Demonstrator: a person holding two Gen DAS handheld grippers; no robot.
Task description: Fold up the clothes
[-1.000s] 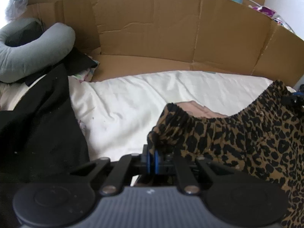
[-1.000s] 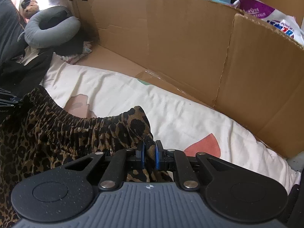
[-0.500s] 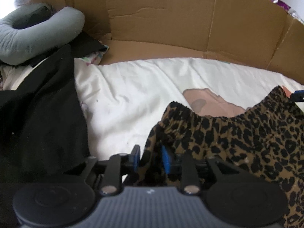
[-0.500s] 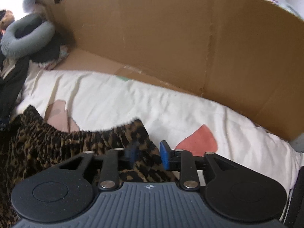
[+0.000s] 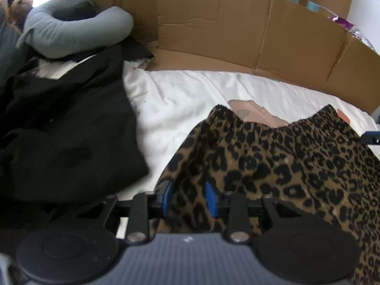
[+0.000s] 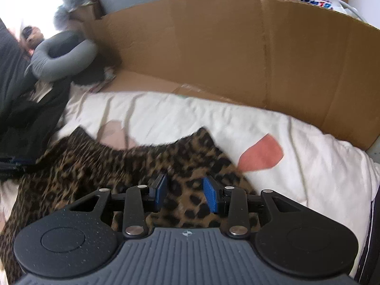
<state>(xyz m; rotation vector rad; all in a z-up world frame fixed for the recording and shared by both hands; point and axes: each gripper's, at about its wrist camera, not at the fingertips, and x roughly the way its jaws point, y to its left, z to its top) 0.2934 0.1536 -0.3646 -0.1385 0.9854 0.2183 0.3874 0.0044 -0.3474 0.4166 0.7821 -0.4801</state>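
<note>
While the leopard-print garment [image 5: 273, 163] is lying on the white sheet [image 5: 190, 99], my left gripper [image 5: 189, 198] is opening, cloth loose between its pads; my right gripper [image 6: 184, 193] is standing apart over the near right corner.

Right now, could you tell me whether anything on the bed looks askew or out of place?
The leopard-print garment lies uneven: its elastic waistband sags in a curve between two raised corners rather than straight. A black garment sits in a crumpled heap beside it on the white sheet.
</note>
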